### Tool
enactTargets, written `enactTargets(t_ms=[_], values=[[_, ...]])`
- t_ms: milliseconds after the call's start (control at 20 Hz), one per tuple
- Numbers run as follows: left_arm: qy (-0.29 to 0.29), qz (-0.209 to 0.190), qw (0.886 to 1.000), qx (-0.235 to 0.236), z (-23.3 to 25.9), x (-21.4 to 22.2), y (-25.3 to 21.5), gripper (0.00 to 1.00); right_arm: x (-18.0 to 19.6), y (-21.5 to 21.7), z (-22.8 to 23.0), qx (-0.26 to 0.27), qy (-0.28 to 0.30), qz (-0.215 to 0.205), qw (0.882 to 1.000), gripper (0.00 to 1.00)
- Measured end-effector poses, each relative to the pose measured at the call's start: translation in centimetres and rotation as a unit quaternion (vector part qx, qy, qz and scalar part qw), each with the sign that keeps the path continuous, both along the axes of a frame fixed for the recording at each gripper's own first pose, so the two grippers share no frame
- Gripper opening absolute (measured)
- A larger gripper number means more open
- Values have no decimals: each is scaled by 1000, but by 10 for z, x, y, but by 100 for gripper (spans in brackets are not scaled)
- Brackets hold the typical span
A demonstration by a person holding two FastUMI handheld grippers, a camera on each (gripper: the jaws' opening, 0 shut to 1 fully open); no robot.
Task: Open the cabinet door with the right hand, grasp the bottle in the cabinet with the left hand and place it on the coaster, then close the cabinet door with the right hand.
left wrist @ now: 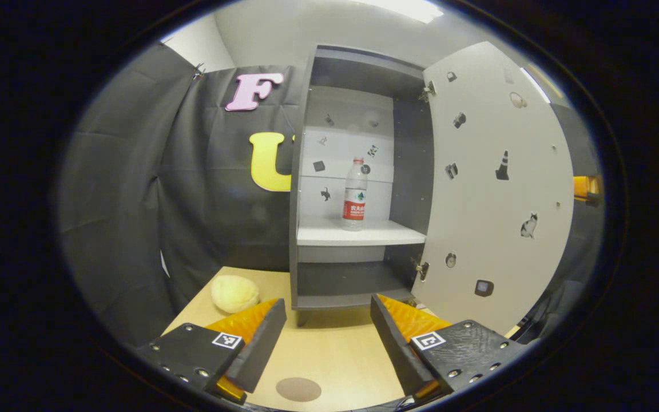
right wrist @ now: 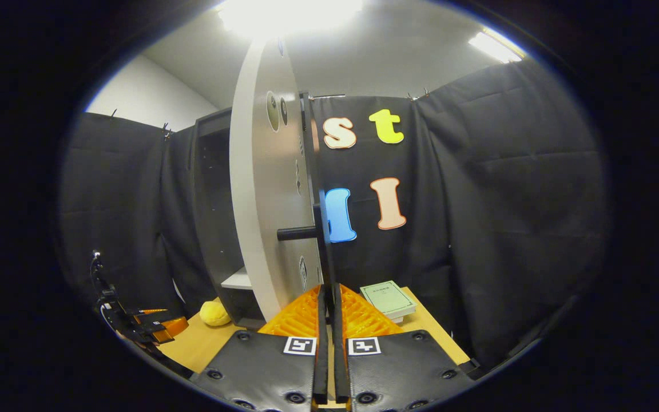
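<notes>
Door (left wrist: 495, 189) open, I hold my left gripper (left wrist: 328, 337) wide before the bottle (left wrist: 355, 194); I should go in level, straddling its label. Right gripper (right wrist: 327, 309) pinches empty.

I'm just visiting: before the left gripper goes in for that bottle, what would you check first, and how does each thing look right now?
1. Cabinet door swung open: ok.
2. Bottle upright on the shelf: ok.
3. Left gripper open: ok.
4. Path to the bottle free: ok.
5. Coaster on the table bare: ok.
6. Right gripper shut on the door's handle: cannot tell; its fingers are closed together at the handle's foot.
</notes>
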State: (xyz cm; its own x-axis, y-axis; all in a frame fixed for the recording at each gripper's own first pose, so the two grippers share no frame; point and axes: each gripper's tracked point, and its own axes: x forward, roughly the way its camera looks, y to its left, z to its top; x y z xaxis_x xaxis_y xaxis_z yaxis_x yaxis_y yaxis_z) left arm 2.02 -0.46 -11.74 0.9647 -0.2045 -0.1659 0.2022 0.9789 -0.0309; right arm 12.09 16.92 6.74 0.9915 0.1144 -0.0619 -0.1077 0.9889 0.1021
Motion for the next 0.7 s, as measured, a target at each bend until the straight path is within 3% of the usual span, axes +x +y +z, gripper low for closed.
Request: enactTargets(t_ms=[250, 450, 650, 700], values=[[-6, -9, 1000, -3, 5, 6, -5, 89, -9, -31, -2, -74, 6, -25, 997, 6], [-6, -23, 1000, -8, 2, 10, -10, 92, -19, -21, -19, -48, 53, -40, 997, 6], [-4, -37, 999, -14, 2, 17, -15, 92, -34, -21, -23, -47, 76, -44, 995, 37], [-6, -40, 999, -15, 3, 18, -16, 92, -36, -17, -24, -43, 82, -37, 995, 38]])
